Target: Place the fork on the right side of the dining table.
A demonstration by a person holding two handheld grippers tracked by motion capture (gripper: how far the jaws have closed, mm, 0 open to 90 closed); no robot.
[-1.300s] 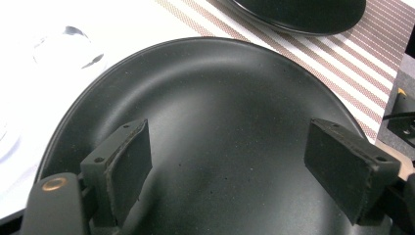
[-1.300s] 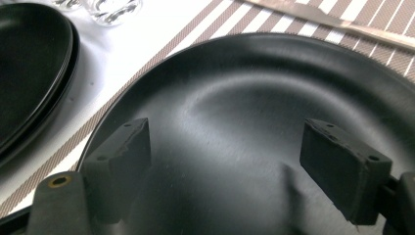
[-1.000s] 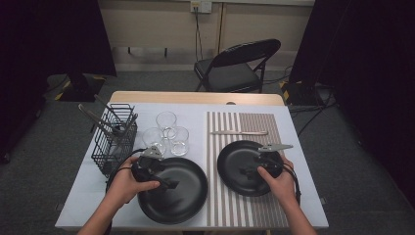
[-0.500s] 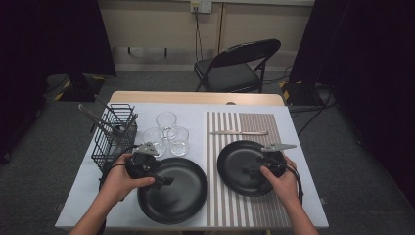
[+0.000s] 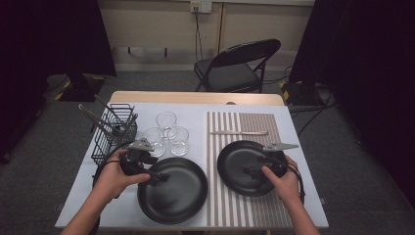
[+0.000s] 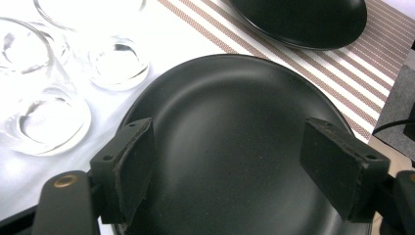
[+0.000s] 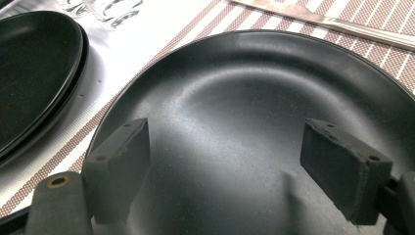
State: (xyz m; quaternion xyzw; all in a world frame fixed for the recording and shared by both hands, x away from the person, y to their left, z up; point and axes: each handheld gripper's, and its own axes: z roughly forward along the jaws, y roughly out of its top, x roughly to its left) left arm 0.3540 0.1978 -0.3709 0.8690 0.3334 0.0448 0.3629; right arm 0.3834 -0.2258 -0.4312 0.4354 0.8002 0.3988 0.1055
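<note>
Right now both black plates sit under the grippers. Large black plate (image 5: 172, 190) lies on the white tabletop (image 5: 308, 161), directly below & ahead of the left gripper (image 5: 157, 177); gripper's jaws stand wide apart over the plate's near-left rim, nothing betw. them but plate surface. In the left gripper view the same plate (image 6: 235, 147) spans both pads, neither seen touching it.

Smaller black plate (image 5: 247, 167) rests on the striped placemat (image 5: 244, 210), right under the right gripper (image 5: 250, 170). Jaws also spread wide, hovering over the plate's inner face; contact can't be told. In the right gripper view this plate (image 7: 274, 122) runs across both pads, w/ the larger plate (image 7: 34, 73) off to the gripper's left, its rim just beside the mat edge.

Outward from the left gripper: three clear glasses (image 5: 166, 133) clustered just beyond it, close to the big plate's far rim but apart from it; seen as bright blown-out rims (image 6: 49, 112) ahead-left of the jaws. Further to that gripper's left, a black wire caddy (image 5: 113, 131) holding utensils.

Beyond the right gripper, a table knife (image 5: 240, 132) lies crosswise on the mat, apart from the small plate. A folding chair (image 5: 235, 68) stands past the table's far edge.
</note>
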